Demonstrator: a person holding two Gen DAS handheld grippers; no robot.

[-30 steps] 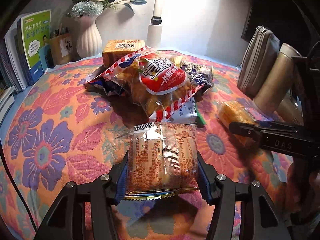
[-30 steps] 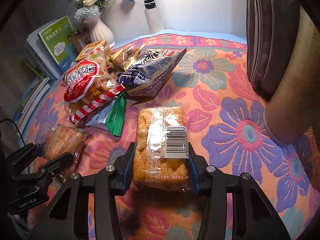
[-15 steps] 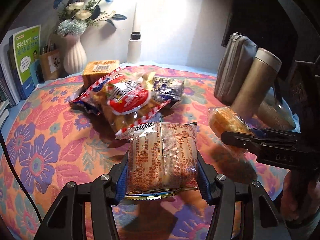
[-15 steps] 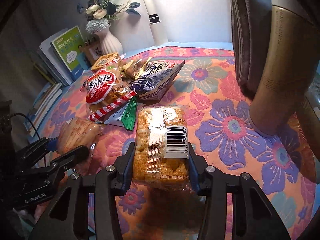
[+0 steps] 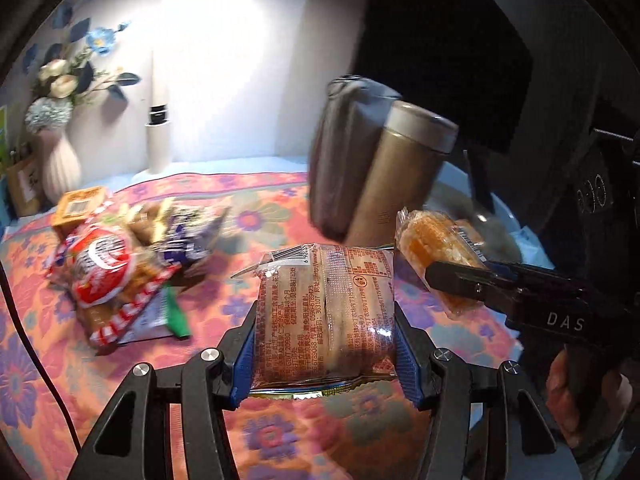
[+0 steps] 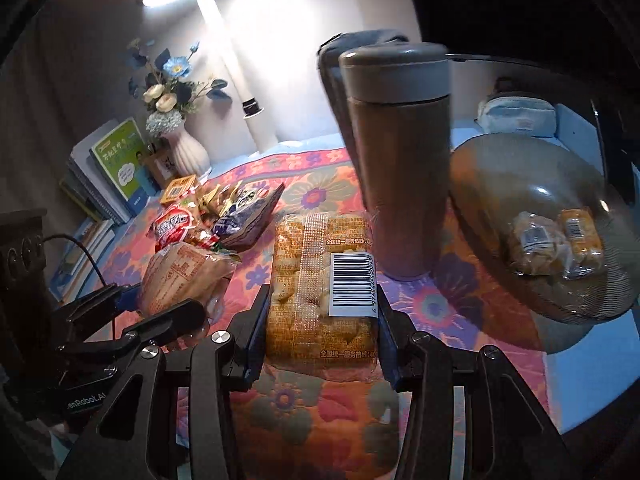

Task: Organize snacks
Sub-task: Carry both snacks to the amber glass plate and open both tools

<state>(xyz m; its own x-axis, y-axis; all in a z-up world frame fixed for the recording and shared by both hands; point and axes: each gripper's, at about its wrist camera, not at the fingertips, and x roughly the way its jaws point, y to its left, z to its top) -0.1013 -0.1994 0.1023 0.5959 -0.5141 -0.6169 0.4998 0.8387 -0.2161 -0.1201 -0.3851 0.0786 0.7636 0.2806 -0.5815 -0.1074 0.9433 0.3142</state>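
Note:
My left gripper (image 5: pixel 325 344) is shut on a clear-wrapped brown pastry packet (image 5: pixel 326 312), held above the flowered cloth. My right gripper (image 6: pixel 322 328) is shut on a yellow cake packet with a barcode (image 6: pixel 320 292), also lifted. In the left wrist view the right gripper (image 5: pixel 460 280) and its yellow packet (image 5: pixel 436 240) show at the right. In the right wrist view the left gripper (image 6: pixel 160 308) and its packet (image 6: pixel 180 276) show at the left. A glass bowl (image 6: pixel 500 184) at the right holds two wrapped snacks (image 6: pixel 556 240). A pile of snack bags (image 6: pixel 208 216) lies behind.
A tall brown flask (image 6: pixel 400 168) stands just beyond the right gripper, with a grey pouch (image 5: pixel 340 152) behind it. A white vase of flowers (image 6: pixel 188 152), a lamp (image 6: pixel 224 40), books (image 6: pixel 116 160) and a pale pouch (image 6: pixel 516 116) line the back.
Both grippers rose and swung to the right with their packets still gripped. The snack pile slid to the left of the views, and the flask and glass bowl came into sight.

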